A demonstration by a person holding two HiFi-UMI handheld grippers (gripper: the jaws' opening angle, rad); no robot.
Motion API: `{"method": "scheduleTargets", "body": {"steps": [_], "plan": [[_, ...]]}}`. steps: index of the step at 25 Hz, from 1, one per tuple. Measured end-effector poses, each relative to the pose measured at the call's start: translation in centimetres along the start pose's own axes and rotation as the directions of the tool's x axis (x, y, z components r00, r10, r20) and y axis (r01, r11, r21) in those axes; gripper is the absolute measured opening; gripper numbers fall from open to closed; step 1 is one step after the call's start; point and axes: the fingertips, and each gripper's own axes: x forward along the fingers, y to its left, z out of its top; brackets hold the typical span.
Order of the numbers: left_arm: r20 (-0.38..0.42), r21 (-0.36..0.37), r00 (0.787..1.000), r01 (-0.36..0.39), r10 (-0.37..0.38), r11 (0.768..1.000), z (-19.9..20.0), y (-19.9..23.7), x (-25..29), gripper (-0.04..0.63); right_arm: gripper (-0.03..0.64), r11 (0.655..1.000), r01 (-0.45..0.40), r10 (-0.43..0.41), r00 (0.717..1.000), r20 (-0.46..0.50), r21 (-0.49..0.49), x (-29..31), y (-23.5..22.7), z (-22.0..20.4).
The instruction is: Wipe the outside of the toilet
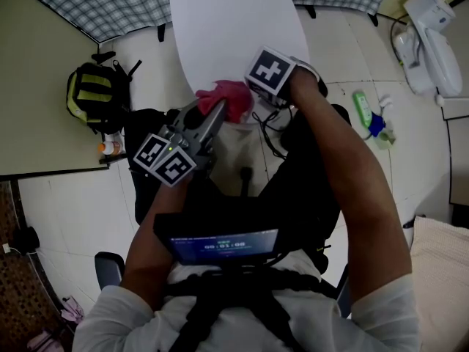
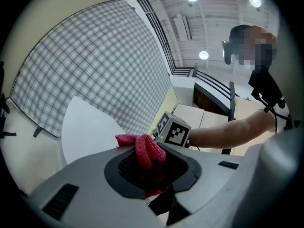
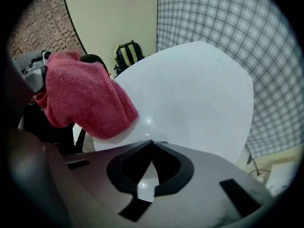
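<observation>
white toilet (image 1: 234, 28), lid shut, fills the top middle of the head view. left gripper (image 2: 151, 163) is clamped on the cloth. right gripper (image 3: 152, 144) has its jaws together, nothing between them, and points down at the lid's near edge. red cloth (image 1: 233, 95) hangs bunched at that near edge, just beside the right gripper. progress: cloth is in hand and at the toilet, but no wet streaks or wiped patch show. looks like most of the outside is left to wipe.
</observation>
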Motion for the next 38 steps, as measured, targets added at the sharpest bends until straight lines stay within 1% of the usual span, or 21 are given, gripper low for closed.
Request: {"method": "scheduleTargets", "body": {"steps": [5,9,12,15,18,24,32,38], "plan": [[0.002,-0.002,1.000,0.001,-0.001,1.000,0.0,0.0,0.0,0.069,0.010,1.000,-0.012,0.012,1.000,-0.002,0.000,0.0,0.1,0.0],[0.002,-0.004,1.000,0.000,0.000,1.000,0.0,0.0,0.0,0.069,0.009,1.000,0.008,-0.008,1.000,-0.028,-0.011,-0.1,-0.6,-0.5],[0.001,-0.006,1.000,0.003,-0.003,1.000,-0.1,-0.1,0.0,0.069,0.009,1.000,-0.010,0.009,1.000,-0.013,-0.005,0.0,-0.1,0.0],[-0.001,-0.008,1.000,0.004,-0.005,1.000,-0.1,-0.1,0.0,0.069,0.009,1.000,0.005,-0.005,1.000,-0.022,-0.005,-0.1,-0.6,-0.3],[-0.001,-0.010,1.000,0.004,-0.004,1.000,-0.2,0.0,0.0,0.069,0.011,1.000,-0.014,0.014,1.000,-0.006,-0.003,0.0,-0.2,0.1],[0.001,-0.013,1.000,0.005,-0.005,1.000,-0.1,0.0,0.0,0.069,0.011,1.000,-0.008,0.008,1.000,-0.030,-0.003,-0.1,-0.7,-0.3],[0.002,-0.013,1.000,0.004,-0.004,1.000,-0.1,-0.1,0.0,0.069,0.009,0.999,-0.033,0.033,0.998,-0.045,0.013,0.0,-0.1,-0.7],[0.001,-0.014,1.000,0.004,-0.004,1.000,-0.2,-0.1,0.0,0.069,0.009,1.000,-0.025,0.025,1.000,0.001,-0.013,0.0,-0.2,0.4]]}}
